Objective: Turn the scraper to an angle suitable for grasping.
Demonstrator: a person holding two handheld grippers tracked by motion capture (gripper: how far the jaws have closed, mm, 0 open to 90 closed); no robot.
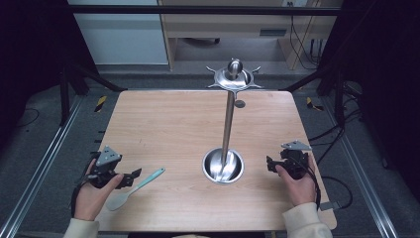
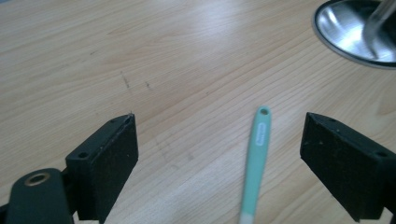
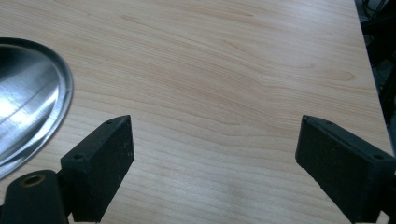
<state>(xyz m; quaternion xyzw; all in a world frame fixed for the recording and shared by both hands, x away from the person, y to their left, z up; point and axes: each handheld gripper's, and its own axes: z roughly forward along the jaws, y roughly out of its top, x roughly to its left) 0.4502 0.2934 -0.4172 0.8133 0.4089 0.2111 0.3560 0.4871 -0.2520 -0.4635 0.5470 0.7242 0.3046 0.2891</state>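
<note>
spoon [image 1: 134, 187]: mint, lies flat on surface [image 1: 168, 129] just ahead of left gripper [image 2: 219, 158] | fingers apart, nothing clamped; right gripper [image 3: 215, 158] likewise, idle | likely light, slightly flexible; take mid-handle

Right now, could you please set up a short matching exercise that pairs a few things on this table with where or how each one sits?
Things:
1. spoon
2. metal stand
3. left hand-held gripper
4. right hand-held gripper

Places or states:
A. upright near the table's middle, on a round dished base
B. open, right of the stand's base, bare wood between its jaws
C. lying flat on the wood, pale green
D. open, the spoon's handle between its jaws, untouched

Pairs: 1-C, 2-A, 3-D, 4-B
</note>
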